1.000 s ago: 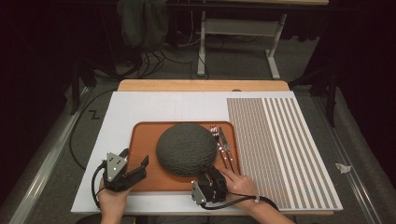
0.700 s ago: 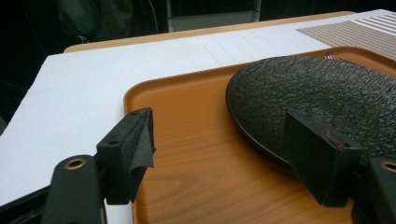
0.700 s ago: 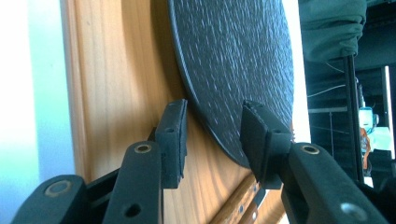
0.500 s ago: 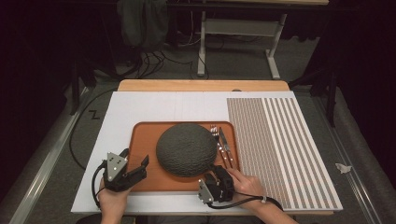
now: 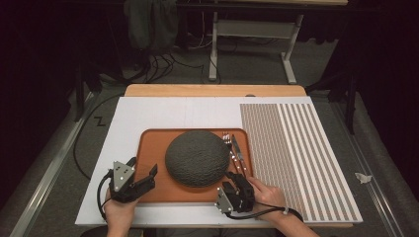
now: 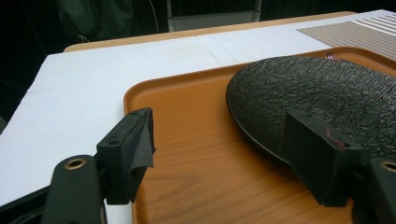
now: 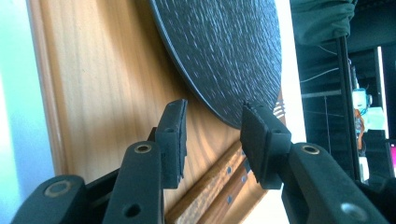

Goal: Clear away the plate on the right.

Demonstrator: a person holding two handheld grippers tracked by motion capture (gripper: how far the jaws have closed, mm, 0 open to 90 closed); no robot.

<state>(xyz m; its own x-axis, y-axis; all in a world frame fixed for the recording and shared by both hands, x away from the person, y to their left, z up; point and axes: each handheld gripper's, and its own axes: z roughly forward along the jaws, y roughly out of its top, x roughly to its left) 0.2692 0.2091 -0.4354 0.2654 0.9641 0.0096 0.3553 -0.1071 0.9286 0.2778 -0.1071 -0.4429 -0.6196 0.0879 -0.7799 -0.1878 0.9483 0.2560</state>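
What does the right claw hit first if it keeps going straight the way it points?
Probably the near edge of the dark plate, just ahead between its open jaws; the cutlery handles lie below the right claw. Depth is uncertain.

Two black hand-held grippers are recorded: left gripper [image 5: 143, 174] and right gripper [image 5: 231, 178]. Each is topped by a grey three-cornered plate with pale dots, fitted with brass-ringed screw holes and blocky black pads [image 7: 172, 135], and trailed by a black cable.
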